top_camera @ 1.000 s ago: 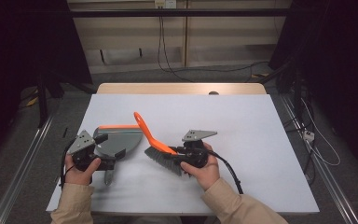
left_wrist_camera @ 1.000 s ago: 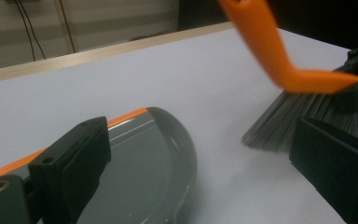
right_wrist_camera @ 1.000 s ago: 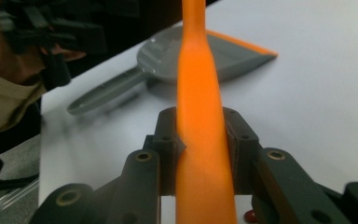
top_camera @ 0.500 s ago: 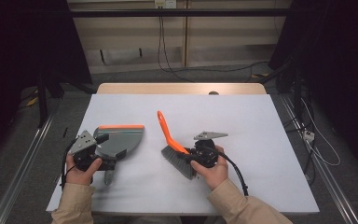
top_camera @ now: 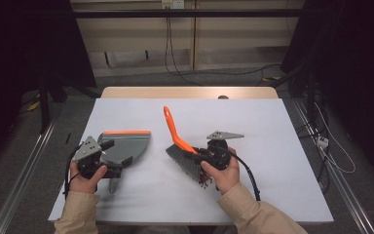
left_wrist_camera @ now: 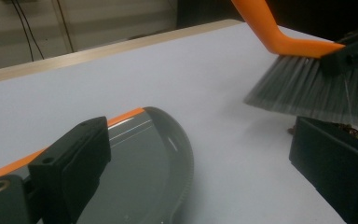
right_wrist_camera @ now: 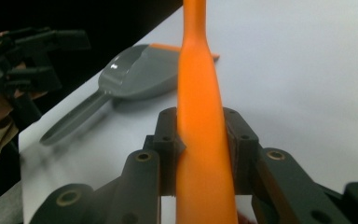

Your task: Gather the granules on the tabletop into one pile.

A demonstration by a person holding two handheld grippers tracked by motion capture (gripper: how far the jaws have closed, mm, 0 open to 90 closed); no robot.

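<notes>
1. R gripper (right_wrist_camera: 200,140): clenched on the orange neck of the brush (top_camera: 175,130), jaws pressed to both sides of the handle. The grip looks firm in the right gripper view.
2. L gripper (left_wrist_camera: 200,140): released, jaws standing wide apart. One jaw sits over the dustpan (top_camera: 126,146) rim and the other is out over bare table. It has stayed put over the last sec, and so has the pan.
3. Change: 1 s ago the brush handle leaned toward 10 o'clock, w/ its tip over the pan's orange lip. Now the handle has swung to approx 11–12 o'clock and the brush head has slid a bit toward 3 o'clock, clear of the pan.
4. Bristles (top_camera: 182,163) are angled down, w/ a gap of bare table between them and the pan mouth.
5. Crumbs (top_camera: 205,183): a small brown scatter at 5 o'clock of the bristles, just beside the R hand (top_camera: 221,173). They also show under the brush in the left gripper view.
6. Pan lies flat at 9 o'clock of the brush, w/ its handle pointing back to 6 o'clock. The L gripper doesn't hold it.
7. Meaning, prob.: the brush has been drawn back behind the crumbs to set up a sweep toward 9 o'clock. No crumbs in the pan yet, as far as can be seen.
8. Risk: the loose pan may skid when the bristles push on it, so the L gripper ought to close on it or brace it first.
9. Table (top_camera: 272,136): plain white, nothing in the sweep path.
</notes>
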